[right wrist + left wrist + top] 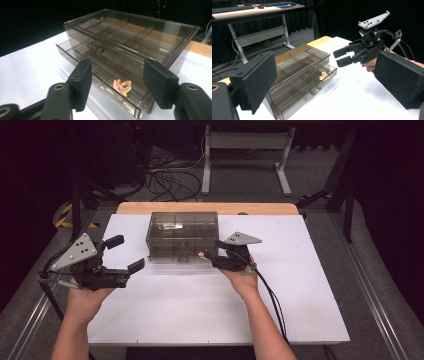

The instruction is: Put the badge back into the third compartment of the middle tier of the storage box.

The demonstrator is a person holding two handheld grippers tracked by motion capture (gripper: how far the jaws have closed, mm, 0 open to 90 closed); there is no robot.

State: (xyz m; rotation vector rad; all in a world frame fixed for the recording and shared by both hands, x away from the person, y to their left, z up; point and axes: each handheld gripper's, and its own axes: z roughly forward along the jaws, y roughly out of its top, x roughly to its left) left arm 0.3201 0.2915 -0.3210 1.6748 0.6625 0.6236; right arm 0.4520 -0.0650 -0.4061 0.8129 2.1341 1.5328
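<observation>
Trinket (122,86): small orange piece lying in the open bottom drawer (105,82), right end, free of the jaws.
Right gripper (210,254): jaws apart, empty, just near of the drawer.
Left gripper (125,254): jaws wide, idle, left of the box (182,236).

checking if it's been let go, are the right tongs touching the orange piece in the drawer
Apart. In the right gripper view the orange piece lies in the open bottom drawer, and the right tongs stand open to either side with clear gaps.
</observation>
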